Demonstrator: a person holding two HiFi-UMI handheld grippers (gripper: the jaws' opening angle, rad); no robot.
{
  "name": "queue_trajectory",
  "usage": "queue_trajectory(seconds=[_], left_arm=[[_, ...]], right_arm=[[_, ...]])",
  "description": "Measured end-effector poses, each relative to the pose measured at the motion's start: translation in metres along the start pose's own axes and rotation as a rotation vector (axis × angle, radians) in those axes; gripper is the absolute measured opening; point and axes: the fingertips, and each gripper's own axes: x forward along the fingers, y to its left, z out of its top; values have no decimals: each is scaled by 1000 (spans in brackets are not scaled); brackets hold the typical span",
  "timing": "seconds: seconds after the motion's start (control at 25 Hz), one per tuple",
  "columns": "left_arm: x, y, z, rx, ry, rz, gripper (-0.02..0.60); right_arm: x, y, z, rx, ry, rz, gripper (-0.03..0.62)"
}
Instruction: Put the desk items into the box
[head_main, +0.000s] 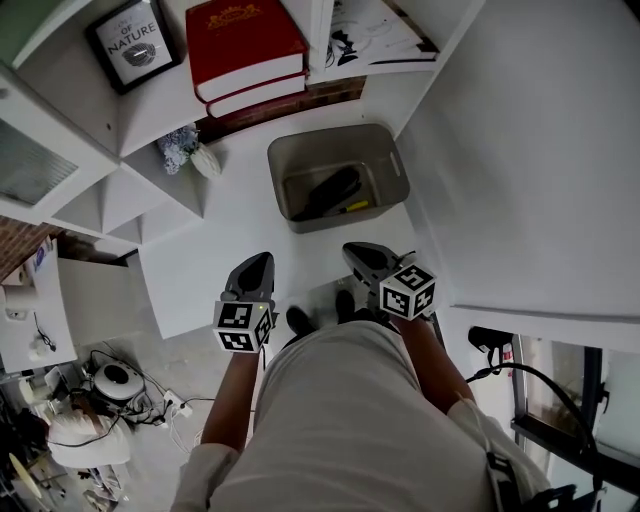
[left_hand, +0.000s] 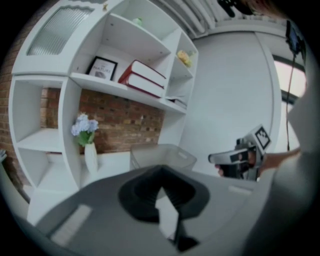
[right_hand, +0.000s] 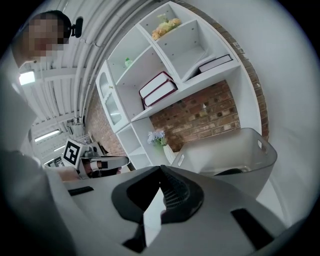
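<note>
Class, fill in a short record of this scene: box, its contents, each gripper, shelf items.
Box: grey box, open, on the white desk
In box: a dark item and a small yellow item
Left gripper: shut, empty, short of the box
Right gripper: shut, empty, short of the box
Shelves: red books, framed picture, vase of flowers

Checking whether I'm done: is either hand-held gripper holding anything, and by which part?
Nothing held; left hand-held gripper and right hand-held gripper are shut, empty.

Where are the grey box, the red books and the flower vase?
grey box (head_main: 394, 166): head view, right rim.
red books (head_main: 245, 38): head view, top cover.
flower vase (head_main: 207, 161): head view, white body.
</note>
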Motion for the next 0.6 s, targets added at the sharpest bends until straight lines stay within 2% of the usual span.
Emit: queue_trajectory(seconds=[0.28,0.6], left_arm=[[7,-11,-8,-58,-2,25,2],[7,-16,-8,-59,-9,45,3]], right_arm=[[-6,-8,-4,-3,24,28,0],[-8,-5,4,-30,3,67,0]])
